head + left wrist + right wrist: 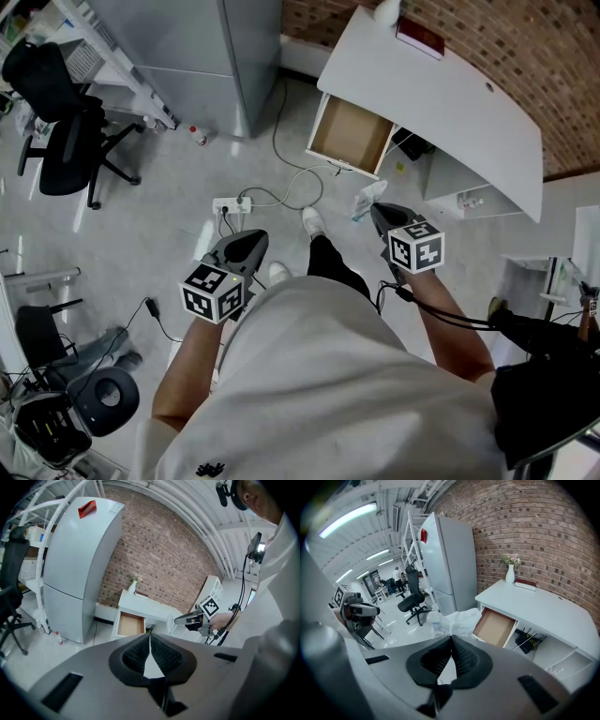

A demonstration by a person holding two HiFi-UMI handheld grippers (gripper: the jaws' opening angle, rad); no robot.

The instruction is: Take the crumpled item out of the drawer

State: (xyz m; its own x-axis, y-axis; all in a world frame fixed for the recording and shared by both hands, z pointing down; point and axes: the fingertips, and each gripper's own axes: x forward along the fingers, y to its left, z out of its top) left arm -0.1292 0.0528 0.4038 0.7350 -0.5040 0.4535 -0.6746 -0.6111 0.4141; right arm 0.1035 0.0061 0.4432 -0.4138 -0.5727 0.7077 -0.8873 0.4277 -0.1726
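The crumpled item is a white plastic bag with blue print (452, 622); it bunches out past the tips of my right gripper (451, 638), which is shut on it. From the head view the bag (368, 199) hangs above the floor, just in front of the right gripper (377, 211) and clear of the drawer. The wooden drawer (349, 134) stands pulled open from the white desk, its bottom bare. My left gripper (253, 239) is held lower left, shut with nothing between its pads (150, 639). In the left gripper view the right gripper (180, 619) floats beside the drawer (130, 623).
A white desk (450, 84) carries a red book (419, 37) and a vase (510, 573) against the brick wall. A grey fridge (206, 47) stands left of the drawer. On the floor lie a power strip (232, 202), cables and a small bottle (198, 137). Black office chair (61, 131) at left.
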